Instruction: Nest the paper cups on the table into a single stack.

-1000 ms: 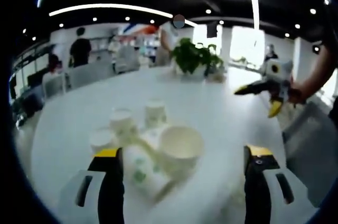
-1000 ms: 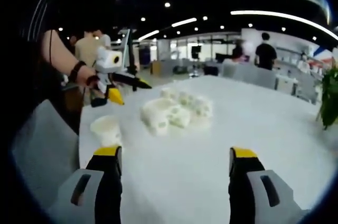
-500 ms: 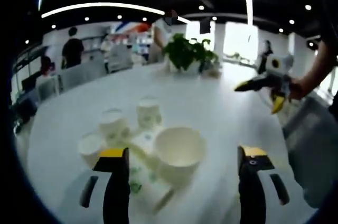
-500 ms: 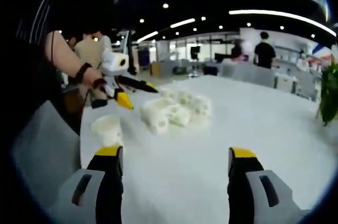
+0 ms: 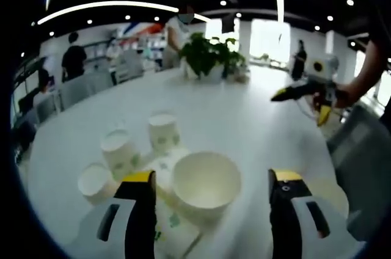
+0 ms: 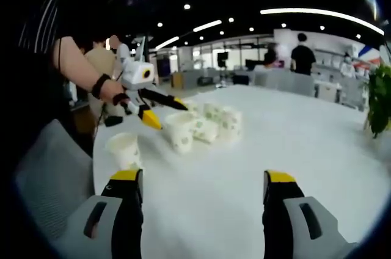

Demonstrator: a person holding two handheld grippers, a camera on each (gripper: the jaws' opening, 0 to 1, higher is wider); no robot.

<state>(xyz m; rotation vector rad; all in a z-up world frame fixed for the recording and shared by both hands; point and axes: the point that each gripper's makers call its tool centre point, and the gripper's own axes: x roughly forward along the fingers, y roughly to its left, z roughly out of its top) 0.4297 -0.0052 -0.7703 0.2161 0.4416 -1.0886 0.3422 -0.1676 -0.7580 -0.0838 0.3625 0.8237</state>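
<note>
Several white paper cups with green print cluster on the white table (image 5: 256, 118). One cup (image 5: 204, 182) lies on its side, mouth toward me, between the jaws of my left gripper (image 5: 211, 187), which is open with a gap on each side. Another tipped cup (image 5: 174, 228) lies under it. Three cups stand upright behind: (image 5: 164, 132), (image 5: 119, 150), (image 5: 93, 179). In the right gripper view the left gripper (image 6: 160, 111) reaches the cup cluster (image 6: 208, 126), and a lone upright cup (image 6: 124, 149) stands near the table edge. My right gripper (image 6: 200, 182) is open over bare table; it is held above the table's far side (image 5: 305, 93).
A potted plant (image 5: 208, 57) stands at the far end of the table (image 6: 293, 149). Grey chairs sit at the table's edge (image 5: 360, 155) (image 6: 46, 173). A person's forearm (image 6: 82, 69) holds the left gripper. Other people stand in the office behind.
My left gripper has moved forward and down to the cups, so the tipped cup's mouth now lies between its jaws. The right gripper has hardly moved.
</note>
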